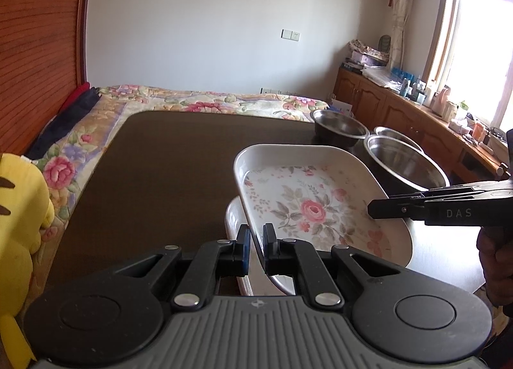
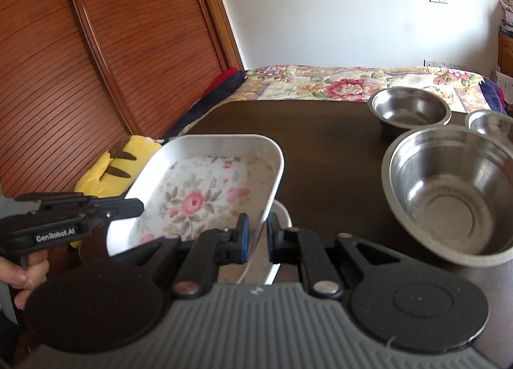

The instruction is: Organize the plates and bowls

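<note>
A white rectangular plate with a pink rose print point(image 1: 307, 205) point(image 2: 198, 196) is held tilted above the dark table. My left gripper point(image 1: 256, 234) is shut on its left rim. My right gripper point(image 2: 258, 228) is shut on its right rim; it also shows in the left wrist view point(image 1: 378, 209). The left gripper shows in the right wrist view point(image 2: 128, 207). A second white plate point(image 1: 234, 218) point(image 2: 283, 212) lies on the table right under the held one. Three steel bowls stand to the right: a large one point(image 2: 449, 192) point(image 1: 404, 164), a medium one point(image 2: 410, 109) point(image 1: 340, 127), a small one point(image 2: 490, 124) point(image 1: 397, 135).
The dark table point(image 1: 166, 176) stands against a bed with a floral cover point(image 1: 205, 100). A yellow plush toy point(image 1: 19, 215) point(image 2: 112, 170) sits at the table's left edge. A wooden wardrobe point(image 2: 96, 48) is on the left; a cluttered sideboard point(image 1: 416, 100) is under the window.
</note>
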